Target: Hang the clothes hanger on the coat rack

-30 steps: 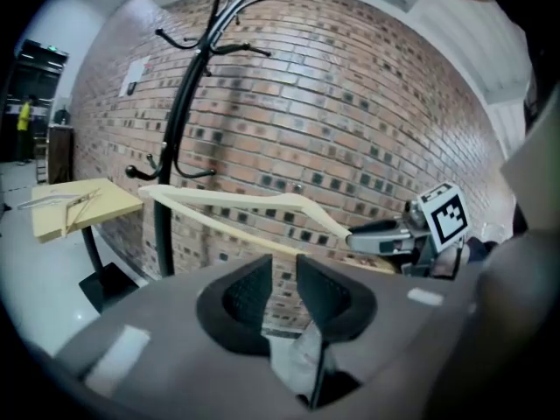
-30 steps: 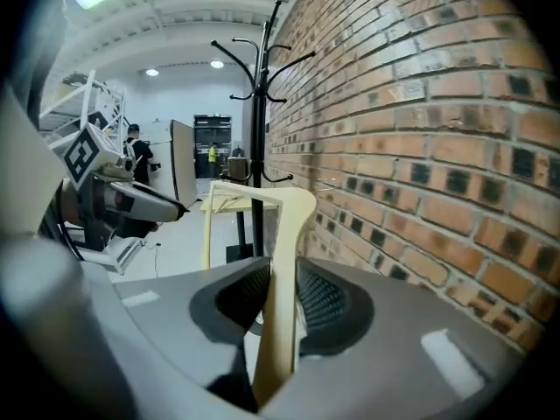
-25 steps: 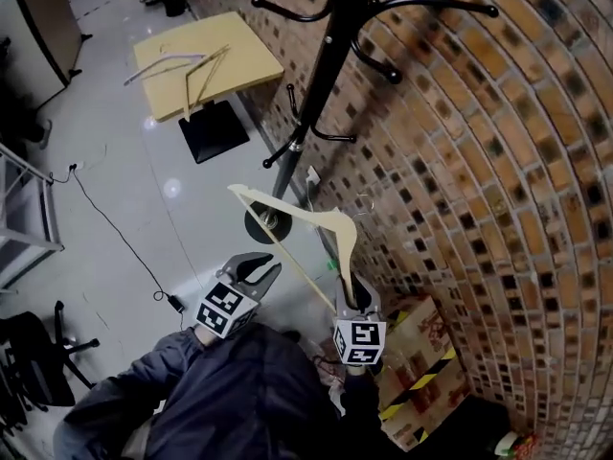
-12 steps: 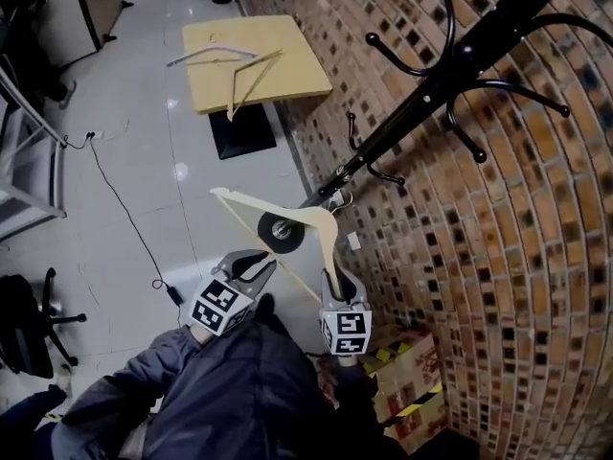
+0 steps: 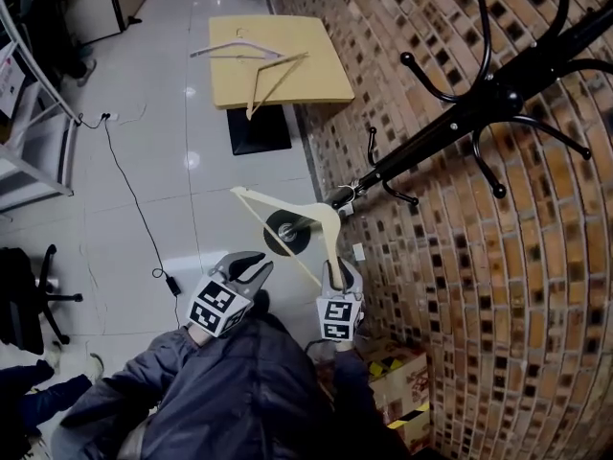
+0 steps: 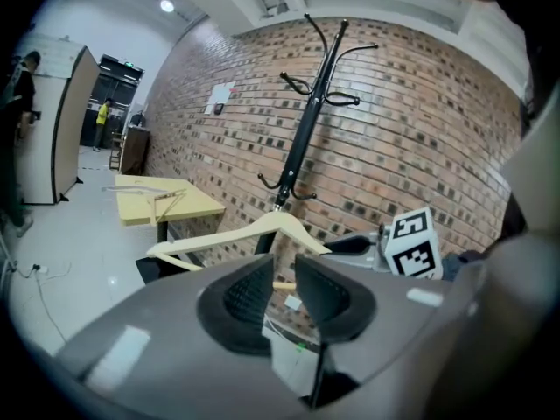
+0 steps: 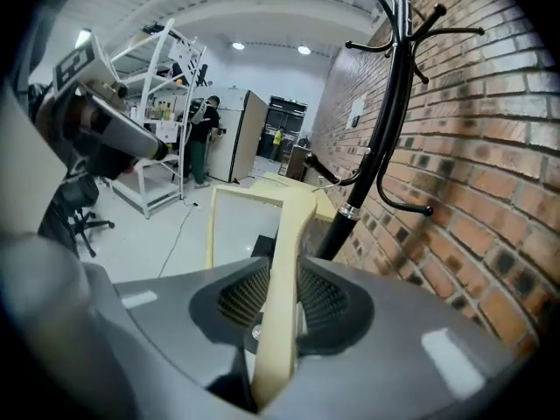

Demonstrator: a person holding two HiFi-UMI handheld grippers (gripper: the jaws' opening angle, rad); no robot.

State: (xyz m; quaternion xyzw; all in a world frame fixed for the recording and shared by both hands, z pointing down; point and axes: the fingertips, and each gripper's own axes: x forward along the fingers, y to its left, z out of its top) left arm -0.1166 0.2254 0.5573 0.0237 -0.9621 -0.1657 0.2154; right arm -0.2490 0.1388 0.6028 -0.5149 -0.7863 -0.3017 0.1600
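Gripping the wooden hanger (image 7: 291,201) with the right gripper (image 7: 282,271), fingers (image 7: 328,300) closed flat against both faces of one shoulder arm, close to its end. Carrying the rest of the frame out past the fingertips, with the neck straight ahead of them and the crossbar off to their left.

Holding the left gripper (image 6: 282,278) idle alongside, fingers (image 6: 241,291) slightly parted with nothing between them. Hanger just beyond their tips, not touched.

Facing the black coat rack (image 5: 476,110) against the brick wall (image 5: 536,286): pole ahead and to the right of the right fingers, curved pegs well above the hanger. Two more hangers (image 5: 235,48) on the yellow counter (image 5: 326,84), far beyond both pairs of fingers.

Judged light and stiff: thin timber, no sag along the arm. Probably smooth enough to swivel in a grip this far from the middle. Better control likely from holding nearer the neck, or from steadying the crossbar with the free fingers. Hook too small to make out here. Not yet done: lifting it and setting it over a peg.
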